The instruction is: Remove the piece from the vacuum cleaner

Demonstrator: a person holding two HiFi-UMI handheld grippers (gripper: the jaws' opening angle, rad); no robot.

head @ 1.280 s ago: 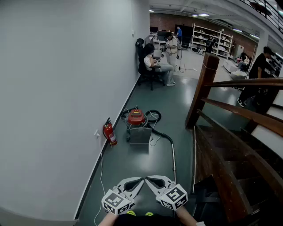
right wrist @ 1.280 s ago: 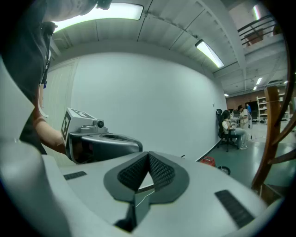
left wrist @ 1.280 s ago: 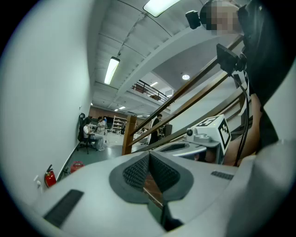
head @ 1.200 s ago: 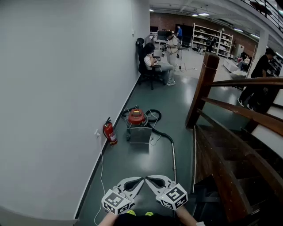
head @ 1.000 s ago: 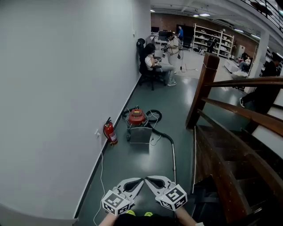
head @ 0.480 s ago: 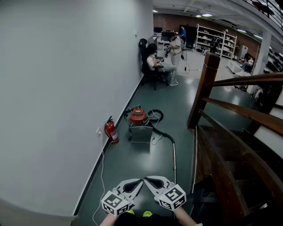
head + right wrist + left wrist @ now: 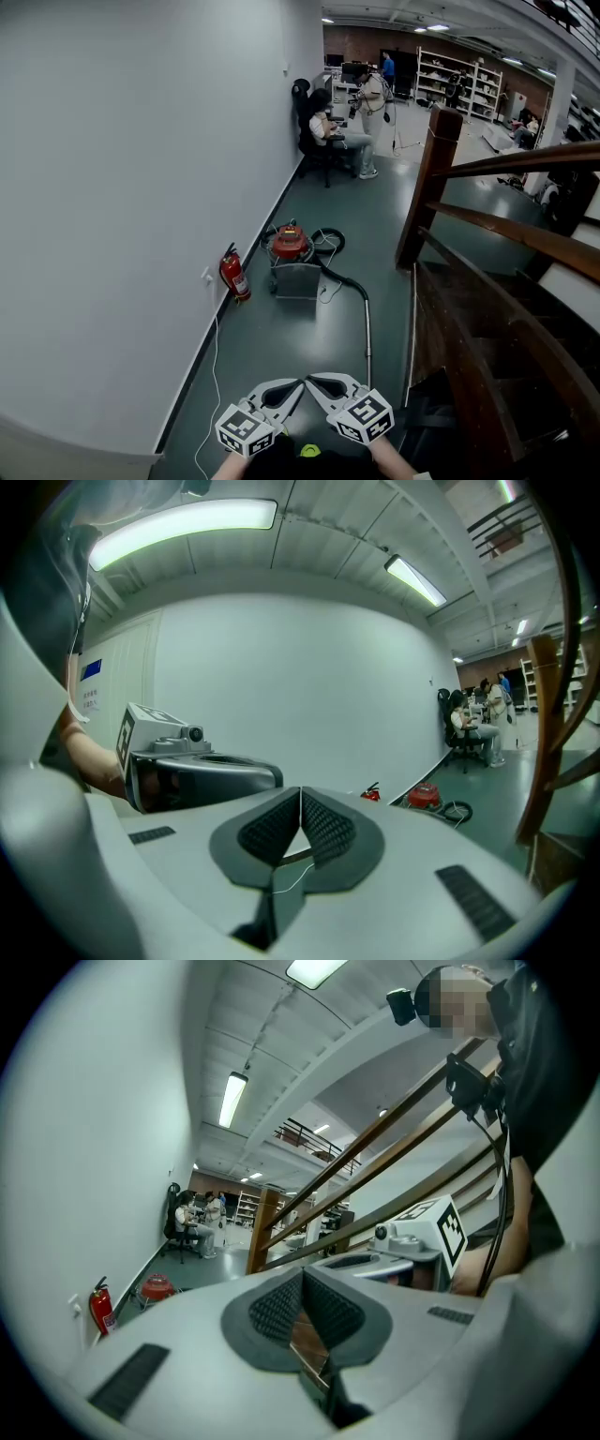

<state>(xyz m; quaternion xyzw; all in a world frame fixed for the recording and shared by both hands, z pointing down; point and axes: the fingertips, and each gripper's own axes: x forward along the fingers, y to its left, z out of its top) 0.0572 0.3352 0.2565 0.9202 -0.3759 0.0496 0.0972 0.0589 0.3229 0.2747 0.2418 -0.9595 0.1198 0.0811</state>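
Observation:
A red canister vacuum cleaner (image 7: 289, 244) sits on the grey floor some way ahead, near the white wall. Its black hose (image 7: 339, 277) runs toward me into a long metal tube (image 7: 367, 333) lying on the floor. A grey box-like part (image 7: 297, 280) stands just in front of the canister. My left gripper (image 7: 299, 383) and right gripper (image 7: 309, 382) are held side by side at the bottom of the head view, tips almost meeting, both shut and empty, well short of the vacuum. The vacuum (image 7: 156, 1287) shows small in the left gripper view and the vacuum (image 7: 426, 795) likewise in the right gripper view.
A red fire extinguisher (image 7: 233, 274) stands against the wall left of the vacuum, and a white cable (image 7: 212, 370) runs down the wall base. A dark wooden stair rail (image 7: 487, 234) and steps fill the right side. People (image 7: 330, 131) sit and stand far down the corridor.
The view has shifted slightly forward along the corridor; the vacuum sits a little higher in the head view. Both grippers stay shut, side by side.

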